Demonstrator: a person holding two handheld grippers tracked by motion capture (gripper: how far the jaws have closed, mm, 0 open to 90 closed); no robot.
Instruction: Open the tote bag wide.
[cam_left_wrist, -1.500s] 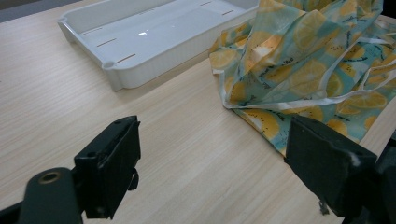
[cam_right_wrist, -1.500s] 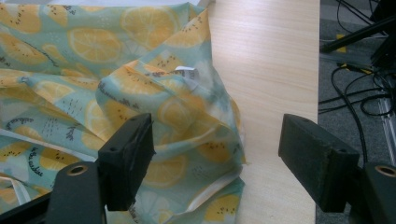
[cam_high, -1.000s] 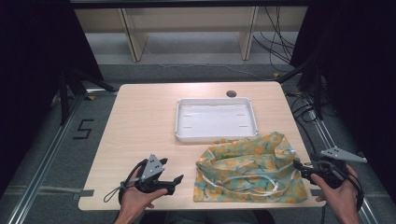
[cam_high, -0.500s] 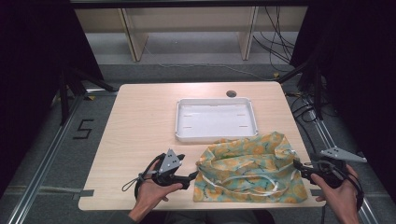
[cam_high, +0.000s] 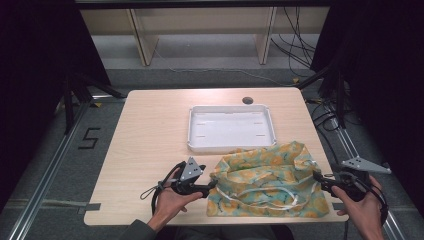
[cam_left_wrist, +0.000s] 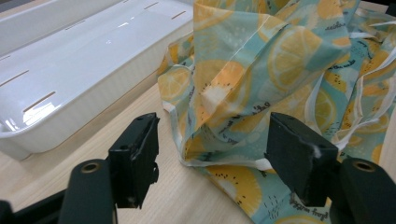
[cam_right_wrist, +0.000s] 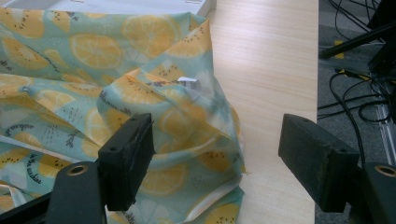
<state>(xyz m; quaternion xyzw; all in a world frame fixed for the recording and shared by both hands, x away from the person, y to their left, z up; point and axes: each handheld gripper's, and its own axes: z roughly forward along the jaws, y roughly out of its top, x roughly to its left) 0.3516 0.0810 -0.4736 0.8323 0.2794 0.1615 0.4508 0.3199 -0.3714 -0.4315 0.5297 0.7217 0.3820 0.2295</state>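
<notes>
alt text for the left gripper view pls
A lemon-print cloth bag lies crumpled on a wooden table, one folded edge between the left gripper's open jaws, which have just been closing. A white tray sits beside it.

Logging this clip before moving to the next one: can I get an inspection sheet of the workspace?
Surface: light wooden table, round grommet hole at its far edge.
Job's things: lemon-print cloth bag, crumpled at the near edge, white straps loose; white tray beyond it, empty.
Clutter: nothing seen.
Grippers: left gripper at the bag's left edge, jaws just closing, fabric between, not pinched; right gripper open at the bag's right corner.
Cables: black loop trailing from the left gripper; floor cables.
Surroundings: wooden shelving behind, floor marking "5".
</notes>
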